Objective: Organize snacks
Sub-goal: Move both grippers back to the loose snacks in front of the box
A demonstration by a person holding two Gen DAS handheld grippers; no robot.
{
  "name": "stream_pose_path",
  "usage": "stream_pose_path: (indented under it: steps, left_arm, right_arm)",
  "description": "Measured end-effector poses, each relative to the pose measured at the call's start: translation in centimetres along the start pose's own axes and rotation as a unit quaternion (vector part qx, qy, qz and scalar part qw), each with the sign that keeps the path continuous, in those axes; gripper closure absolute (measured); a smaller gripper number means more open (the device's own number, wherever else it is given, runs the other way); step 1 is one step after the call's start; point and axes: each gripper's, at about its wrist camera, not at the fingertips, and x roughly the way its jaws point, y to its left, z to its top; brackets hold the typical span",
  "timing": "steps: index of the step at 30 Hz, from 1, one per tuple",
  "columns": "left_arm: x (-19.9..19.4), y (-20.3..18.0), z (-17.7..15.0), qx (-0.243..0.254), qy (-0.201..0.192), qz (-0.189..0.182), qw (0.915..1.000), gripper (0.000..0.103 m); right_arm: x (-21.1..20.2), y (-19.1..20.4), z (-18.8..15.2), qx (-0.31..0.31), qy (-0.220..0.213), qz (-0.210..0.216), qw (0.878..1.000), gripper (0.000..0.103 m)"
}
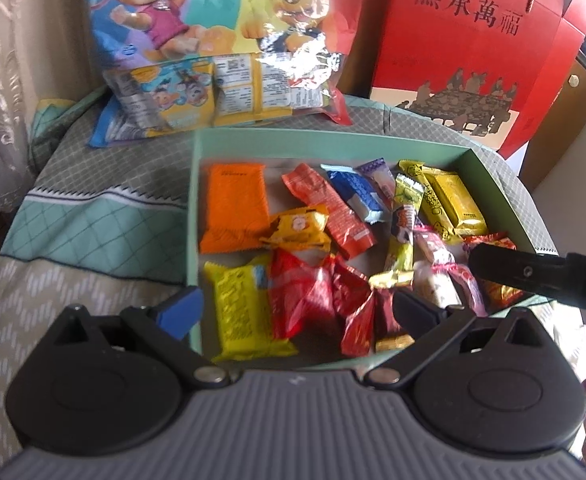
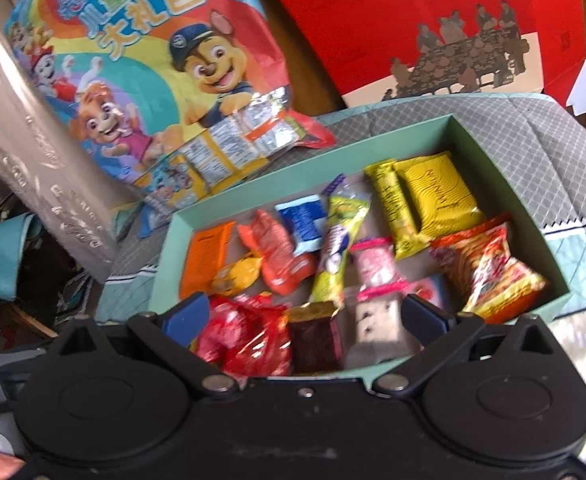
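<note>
Left gripper (image 1: 297,312) and right gripper (image 2: 305,316) both spread wide and holding nothing, poised over the near rim of the shallow mint-green cardboard box (image 1: 193,184) where the assorted foil-wrapped snacks (image 2: 333,240) lie loose, bare floor only along the far wall

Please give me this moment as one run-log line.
stage: snacks in green box | left tongs: open, empty, over box | right tongs: open, empty, over box | cartoon bag: behind box

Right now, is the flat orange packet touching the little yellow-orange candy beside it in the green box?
Touching. In the left wrist view the yellow-orange candy overlaps the lower right corner of the orange packet, with no gap between them inside the green box.
</note>
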Motion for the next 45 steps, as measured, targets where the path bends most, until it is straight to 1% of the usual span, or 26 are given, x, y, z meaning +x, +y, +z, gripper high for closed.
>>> stream_pose_path:
  steps: [8, 12, 17, 22, 28, 29, 30, 31, 32, 33, 34, 35, 36, 37, 39, 42, 45]
  left_arm:
    - [-2.4, 3.4, -4.0, -0.022, 0.006, 0.016, 0.9996, 0.000]
    - [-2.5, 5.2, -6.2, -0.029, 0.021, 0.024, 0.9991, 0.000]
    - [-1.7, 7.0, -8.5, -0.035, 0.039, 0.050, 0.9974, 0.000]
    - [-0.3, 7.3, -9.3, -0.022, 0.048, 0.068, 0.9963, 0.000]
    - [1.3, 6.6, -9.5, 0.000, 0.051, 0.081, 0.9954, 0.001]
    - [1.6, 6.4, -9.5, 0.005, 0.050, 0.081, 0.9955, 0.005]
    - [1.8, 6.3, -9.6, 0.009, 0.050, 0.077, 0.9957, 0.016]
    - [1.9, 6.1, -9.5, 0.013, 0.049, 0.069, 0.9963, 0.023]
    - [1.9, 5.8, -9.5, 0.021, 0.046, 0.063, 0.9968, 0.034]
    - [1.8, 5.4, -9.6, 0.035, 0.040, 0.059, 0.9969, 0.049]
    - [1.8, 5.1, -9.6, 0.043, 0.037, 0.054, 0.9970, 0.053]
    - [1.7, 4.9, -9.7, 0.048, 0.036, 0.050, 0.9970, 0.061]
    - [1.6, 5.0, -9.7, 0.047, 0.037, 0.038, 0.9975, 0.068]
    - [1.5, 5.1, -9.8, 0.044, 0.038, 0.032, 0.9978, 0.068]
    - [1.1, 5.7, -10.0, 0.030, 0.039, 0.019, 0.9986, 0.068]
    - [0.4, 7.0, -10.7, 0.006, 0.037, 0.017, 0.9992, 0.068]
    - [0.0, 7.8, -11.1, -0.007, 0.037, 0.010, 0.9993, 0.067]
  right_arm:
    - [-1.1, 3.1, -3.3, -0.021, 0.028, 0.026, 0.999, 0.000]
    - [-0.7, 4.0, -5.1, -0.021, 0.051, 0.033, 0.998, 0.000]
    - [0.3, 4.7, -7.2, -0.020, 0.079, 0.031, 0.996, 0.000]
    - [1.3, 4.7, -8.1, -0.015, 0.094, 0.026, 0.995, 0.000]
    - [2.5, 3.2, -8.2, 0.010, 0.105, 0.009, 0.994, 0.000]
    - [2.6, 3.3, -8.2, 0.011, 0.105, 0.010, 0.994, 0.001]
    - [2.7, 3.4, -8.3, 0.008, 0.104, 0.014, 0.994, 0.007]
    - [3.0, 3.6, -8.2, 0.004, 0.107, 0.020, 0.994, 0.009]
    - [3.2, 4.0, -8.2, -0.001, 0.110, 0.026, 0.994, 0.013]
    - [3.4, 4.4, -8.2, -0.006, 0.113, 0.032, 0.993, 0.020]
    - [3.7, 4.8, -8.2, -0.011, 0.117, 0.038, 0.992, 0.023]
    - [3.9, 5.3, -8.3, -0.016, 0.121, 0.044, 0.992, 0.027]
    - [4.2, 5.8, -8.4, -0.021, 0.126, 0.051, 0.991, 0.034]
    - [4.6, 6.3, -8.5, -0.028, 0.131, 0.057, 0.989, 0.037]
    - [5.2, 7.5, -8.8, -0.044, 0.139, 0.063, 0.987, 0.051]
    - [6.3, 9.0, -9.3, -0.069, 0.151, 0.071, 0.984, 0.059]
    - [7.4, 10.1, -9.8, -0.083, 0.157, 0.070, 0.982, 0.062]
